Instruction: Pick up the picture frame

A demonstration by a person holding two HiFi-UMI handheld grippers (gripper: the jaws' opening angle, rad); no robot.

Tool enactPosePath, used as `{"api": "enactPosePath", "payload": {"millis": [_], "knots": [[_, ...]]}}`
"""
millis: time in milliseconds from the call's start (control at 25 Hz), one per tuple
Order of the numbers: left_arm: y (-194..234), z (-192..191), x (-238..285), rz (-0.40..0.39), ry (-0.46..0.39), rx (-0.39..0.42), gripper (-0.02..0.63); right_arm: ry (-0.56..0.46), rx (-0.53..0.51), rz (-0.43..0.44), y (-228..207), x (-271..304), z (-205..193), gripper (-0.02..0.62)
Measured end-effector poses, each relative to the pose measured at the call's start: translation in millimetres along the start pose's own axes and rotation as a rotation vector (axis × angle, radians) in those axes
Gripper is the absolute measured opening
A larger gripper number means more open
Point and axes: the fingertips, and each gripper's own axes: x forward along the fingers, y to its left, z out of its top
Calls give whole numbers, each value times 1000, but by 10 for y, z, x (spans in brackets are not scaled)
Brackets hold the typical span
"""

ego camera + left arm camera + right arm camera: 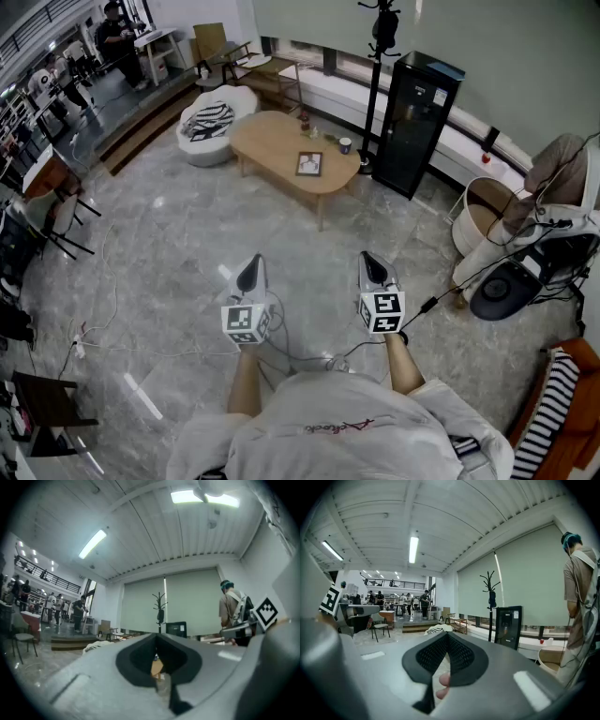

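Observation:
The picture frame (309, 164) lies flat on the oval wooden coffee table (272, 141), far ahead of me across the floor. Both grippers hang in front of my body, well short of the table. My left gripper (250, 272) is shut with nothing in it; my right gripper (374, 266) is shut and empty too. In the left gripper view the jaws meet tip to tip (156, 637), with a sliver of the table showing below them. The right gripper view shows its jaws closed together (448, 636), pointing toward the room's far wall.
A small cup (345, 145) and a bottle (304, 119) share the table. A white pouf with a striped cloth (214, 120) stands to its left, a black cabinet (416, 122) and coat stand (377, 56) to its right. Cables (291, 356) trail on the floor near my feet. A round basket (487, 220) is at the right.

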Motion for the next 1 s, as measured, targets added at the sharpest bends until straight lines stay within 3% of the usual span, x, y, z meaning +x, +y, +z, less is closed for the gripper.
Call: {"api": "enactPosePath", "payload": {"millis": [440,1000], "knots": [[-131,-51,35,6,12,9,2,4,8,10,-93,-72,-67,3],[-548,-127,440,43,23,21,2,3,-2,47,-740,56,-109,5]]}}
